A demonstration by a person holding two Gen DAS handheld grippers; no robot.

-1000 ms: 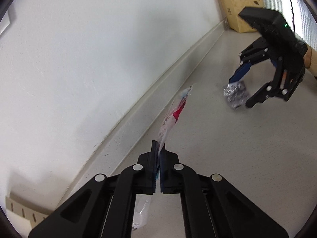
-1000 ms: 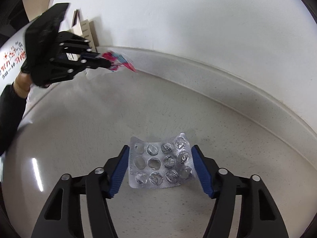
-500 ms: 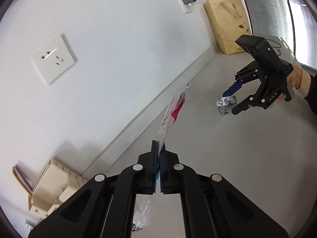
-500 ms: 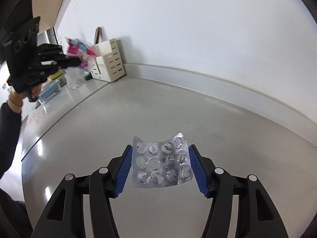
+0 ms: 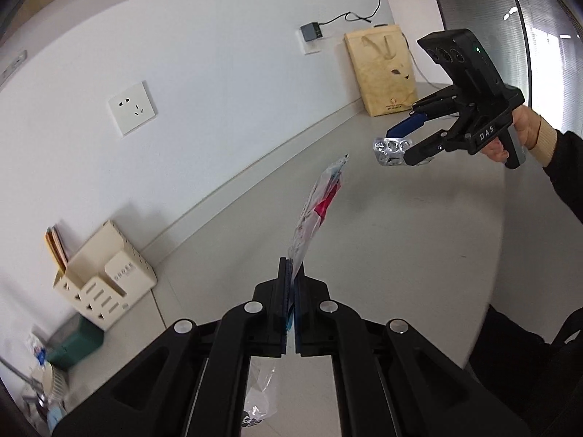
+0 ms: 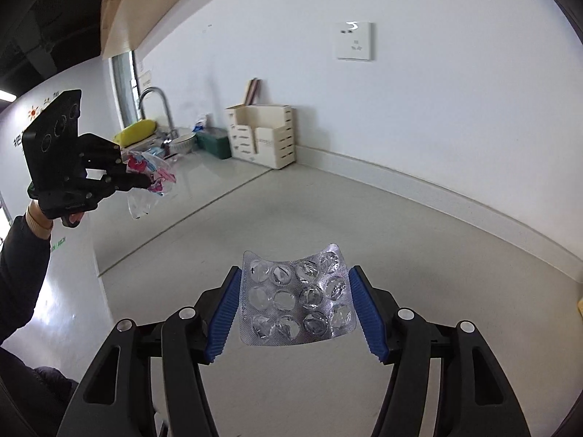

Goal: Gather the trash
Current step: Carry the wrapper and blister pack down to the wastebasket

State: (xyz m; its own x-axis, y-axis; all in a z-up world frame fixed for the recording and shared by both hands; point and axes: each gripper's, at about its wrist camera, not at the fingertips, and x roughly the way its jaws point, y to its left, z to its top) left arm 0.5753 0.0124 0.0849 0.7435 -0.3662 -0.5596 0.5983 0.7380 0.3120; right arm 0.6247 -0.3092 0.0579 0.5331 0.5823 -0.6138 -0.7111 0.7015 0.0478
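Note:
My left gripper (image 5: 292,266) is shut on a clear plastic wrapper (image 5: 320,204) with red and blue print, which sticks up past the fingertips and hangs below them. In the right wrist view the left gripper (image 6: 145,182) is at the far left with the wrapper (image 6: 153,171) in it. My right gripper (image 6: 295,291) has a silver blister pack (image 6: 297,298) with emptied pockets bowed between its blue pads. Its jaws are opening slightly while the pads still touch the pack's edges. From the left wrist view the right gripper (image 5: 400,145) and the pack (image 5: 390,149) hang above the counter (image 5: 400,255).
A cream desk organizer (image 6: 262,138) stands against the wall, with a green box (image 6: 215,144) beside it and a sink faucet (image 6: 156,109) further left. A brown paper bag (image 5: 382,73) leans on the wall at the counter's other end. A dark sleeve (image 5: 568,167) holds the right gripper.
Both grippers have risen from the counter and swung along it. The organizer, wall socket and sink end have come into view. The wrapper and blister pack stay gripped.

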